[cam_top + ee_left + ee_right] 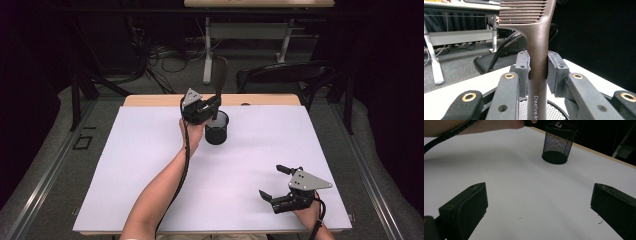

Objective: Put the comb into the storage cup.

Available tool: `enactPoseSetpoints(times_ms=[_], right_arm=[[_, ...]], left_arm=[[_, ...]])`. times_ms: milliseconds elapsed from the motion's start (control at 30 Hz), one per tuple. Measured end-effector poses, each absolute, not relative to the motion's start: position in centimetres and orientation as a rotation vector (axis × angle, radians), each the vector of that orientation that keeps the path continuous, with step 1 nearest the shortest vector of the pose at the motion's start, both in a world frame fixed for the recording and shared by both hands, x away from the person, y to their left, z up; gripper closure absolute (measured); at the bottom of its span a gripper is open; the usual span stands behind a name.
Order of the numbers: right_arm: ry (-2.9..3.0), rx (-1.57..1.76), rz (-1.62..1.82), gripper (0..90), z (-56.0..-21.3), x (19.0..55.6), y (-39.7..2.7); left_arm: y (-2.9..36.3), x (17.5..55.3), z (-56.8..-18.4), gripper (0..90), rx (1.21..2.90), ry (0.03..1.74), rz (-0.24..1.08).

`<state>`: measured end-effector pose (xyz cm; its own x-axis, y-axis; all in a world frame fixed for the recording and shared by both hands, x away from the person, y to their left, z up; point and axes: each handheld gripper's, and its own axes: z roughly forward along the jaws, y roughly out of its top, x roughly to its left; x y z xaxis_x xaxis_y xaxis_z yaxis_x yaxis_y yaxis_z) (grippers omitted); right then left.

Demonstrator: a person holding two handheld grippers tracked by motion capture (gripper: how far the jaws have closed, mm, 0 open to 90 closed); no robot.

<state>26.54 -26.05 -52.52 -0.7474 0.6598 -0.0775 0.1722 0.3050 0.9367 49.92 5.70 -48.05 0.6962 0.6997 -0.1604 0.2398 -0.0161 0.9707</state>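
My left gripper [214, 106] is shut on the handle of a brown comb [537, 50], which stands upright with its teeth at the top. The comb [220, 75] rises above a black mesh cup [217, 128] at the table's far middle, and its lower end reaches into the cup [554, 110]. The pads [524, 66] press the handle from both sides. My right gripper [274, 181] rests near the front right of the white table, open, with nothing between its jaws. From there the mesh cup [559, 143] stands ahead on the white surface.
The white table top [150, 165] spreads wide between the two hands. A forearm and cable [461, 128] cross the upper left of the right gripper view. A dark chair [285, 75] and desk legs stand behind the table's far edge.
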Motion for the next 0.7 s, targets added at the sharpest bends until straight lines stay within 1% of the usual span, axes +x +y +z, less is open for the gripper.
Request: enactPoseSetpoints(times_ms=[700], right_arm=[[2.13, 0.742, 1.44, 0.5, -52.52, 26.56, -26.08]], left_arm=[[5.54, 49.73, -48.92, 72.2, 1.618, 0.787, 0.424]])
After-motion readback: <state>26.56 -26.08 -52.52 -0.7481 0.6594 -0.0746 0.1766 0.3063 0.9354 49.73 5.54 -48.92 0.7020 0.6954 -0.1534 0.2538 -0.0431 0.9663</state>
